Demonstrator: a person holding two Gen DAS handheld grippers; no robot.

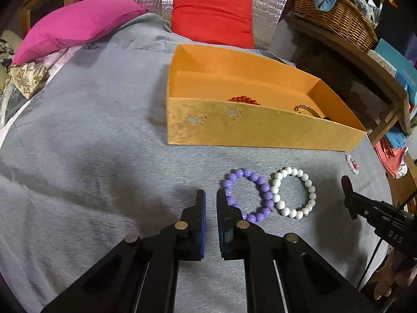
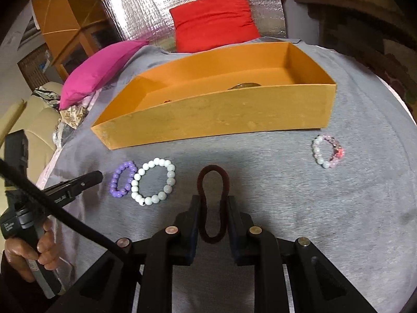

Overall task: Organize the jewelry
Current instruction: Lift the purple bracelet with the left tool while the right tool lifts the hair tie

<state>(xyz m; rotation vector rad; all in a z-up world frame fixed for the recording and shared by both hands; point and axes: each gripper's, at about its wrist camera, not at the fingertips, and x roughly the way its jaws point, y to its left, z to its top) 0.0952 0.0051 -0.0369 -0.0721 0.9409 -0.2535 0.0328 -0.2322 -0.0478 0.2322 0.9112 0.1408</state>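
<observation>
So the left gripper (image 1: 211, 198) was clenched with nothing between its pads, parked just at 9 o'clock of the purple bead bracelet (image 1: 247, 195), which touched the white bead bracelet (image 1: 293, 192) at its 3 o'clock. The right gripper (image 2: 214, 203) was grasping a dark brown hair tie (image 2: 212, 182), pinched into a figure-eight above the grey blanket (image 2: 338, 208). A pink-and-white bracelet (image 2: 328, 151) sat off at 2 o'clock from it. At 12 o'clock, the orange box (image 1: 260, 130) already had red beads (image 1: 243, 99) and a brass bangle (image 1: 306, 109) inside.
</observation>
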